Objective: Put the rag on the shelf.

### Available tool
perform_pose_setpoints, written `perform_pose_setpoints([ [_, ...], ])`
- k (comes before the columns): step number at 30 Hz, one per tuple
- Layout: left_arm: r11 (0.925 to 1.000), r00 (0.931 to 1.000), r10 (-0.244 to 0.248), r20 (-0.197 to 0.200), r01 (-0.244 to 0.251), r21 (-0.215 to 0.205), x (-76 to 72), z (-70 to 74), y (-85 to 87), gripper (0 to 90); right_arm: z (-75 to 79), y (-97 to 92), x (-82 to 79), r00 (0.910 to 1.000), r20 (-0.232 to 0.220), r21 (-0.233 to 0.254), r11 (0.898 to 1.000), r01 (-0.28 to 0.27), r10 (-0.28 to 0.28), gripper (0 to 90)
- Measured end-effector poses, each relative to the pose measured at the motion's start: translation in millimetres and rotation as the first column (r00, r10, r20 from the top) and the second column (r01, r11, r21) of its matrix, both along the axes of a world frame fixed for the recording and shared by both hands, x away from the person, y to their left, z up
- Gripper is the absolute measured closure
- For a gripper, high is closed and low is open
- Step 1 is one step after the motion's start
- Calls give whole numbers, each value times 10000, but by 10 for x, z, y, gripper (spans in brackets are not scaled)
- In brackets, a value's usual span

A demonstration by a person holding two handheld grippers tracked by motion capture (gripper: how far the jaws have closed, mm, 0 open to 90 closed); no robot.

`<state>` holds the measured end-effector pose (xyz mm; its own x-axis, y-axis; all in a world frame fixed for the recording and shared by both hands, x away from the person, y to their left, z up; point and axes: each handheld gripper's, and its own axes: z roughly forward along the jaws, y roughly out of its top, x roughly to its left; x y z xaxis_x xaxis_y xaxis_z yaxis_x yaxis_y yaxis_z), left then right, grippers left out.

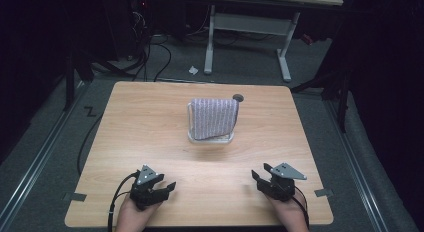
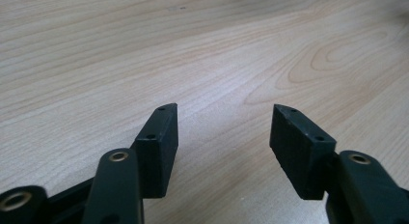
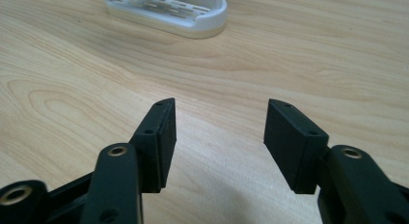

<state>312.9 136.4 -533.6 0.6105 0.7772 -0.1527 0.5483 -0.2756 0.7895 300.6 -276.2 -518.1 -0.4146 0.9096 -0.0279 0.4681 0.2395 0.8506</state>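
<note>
A dim lab or test room, set up for recording

A lone wooden bench [image 1: 150, 117] stood on grey carpet [image 1: 40, 157] between floor rails [image 1: 45, 147], with loose cables [image 1: 150, 57] and a white-legged desk [image 1: 250, 27] behind, and black surrounds at both sides.

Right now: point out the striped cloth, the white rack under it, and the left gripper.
striped cloth [image 1: 214, 118], high view, middle of its draped front face.
white rack [image 3: 193, 22], right gripper view, near rim of its base.
left gripper [image 2: 224, 122], left gripper view, midway between its open fingertips.
</note>
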Motion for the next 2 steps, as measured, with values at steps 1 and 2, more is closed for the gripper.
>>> perform_pose_setpoints([
  [1, 10000, 10000, 0, 0, 0, 0, 0, 0, 0, 401, 0, 0, 0, 10000, 0, 0, 10000, 0, 0, 437],
  [2, 10000, 9999, 66, 108, -66, 25, -6, 4, 16, 401, -9, 8, 7, 10000, -19, -37, 10000, -77, 77, 432],
])
